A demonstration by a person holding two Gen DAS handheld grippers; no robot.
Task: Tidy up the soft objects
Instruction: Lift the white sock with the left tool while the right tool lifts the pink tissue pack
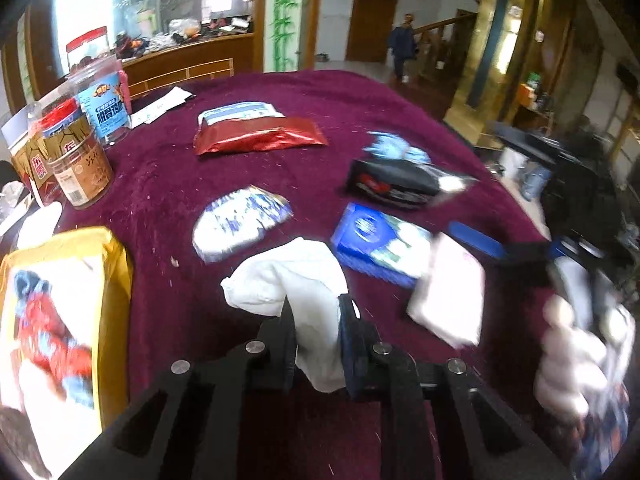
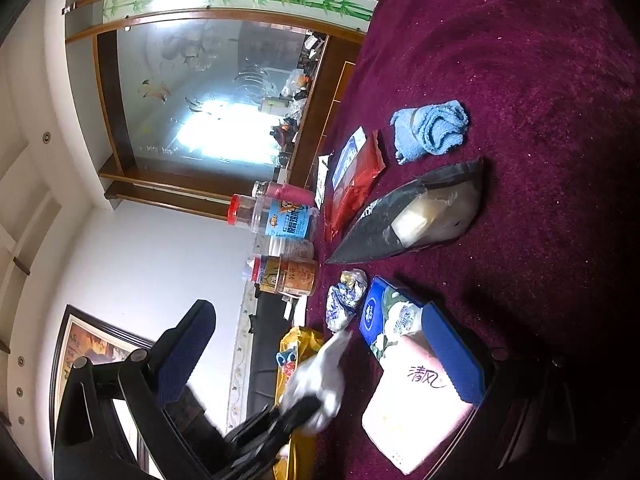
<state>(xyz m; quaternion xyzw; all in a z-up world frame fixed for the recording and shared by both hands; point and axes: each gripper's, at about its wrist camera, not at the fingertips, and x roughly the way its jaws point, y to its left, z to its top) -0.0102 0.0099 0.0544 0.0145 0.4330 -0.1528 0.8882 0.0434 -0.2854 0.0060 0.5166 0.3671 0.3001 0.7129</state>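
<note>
My left gripper (image 1: 316, 320) is shut on a white cloth (image 1: 296, 276), which hangs bunched between its fingers just above the maroon tablecloth (image 1: 172, 168). Left of it stands an open yellow bag (image 1: 114, 264) with red, blue and white soft things inside. The right wrist view shows the same cloth (image 2: 326, 372), blurred, over the bag (image 2: 298, 340). My right gripper (image 2: 316, 312) is open, jaws wide apart. A pink tissue pack (image 2: 416, 400) lies against its table-side finger (image 2: 448, 344) only; the other finger (image 2: 184, 352) is well off it.
Spread over the table are a blue towel (image 2: 430, 128), a black pouch (image 2: 416, 216), a red foil pouch (image 1: 260, 134), a blue tissue box (image 1: 376, 244) and a blue-white packet (image 1: 240, 228). Jars (image 1: 80, 160) crowd the left edge. A person (image 1: 402, 46) stands far behind.
</note>
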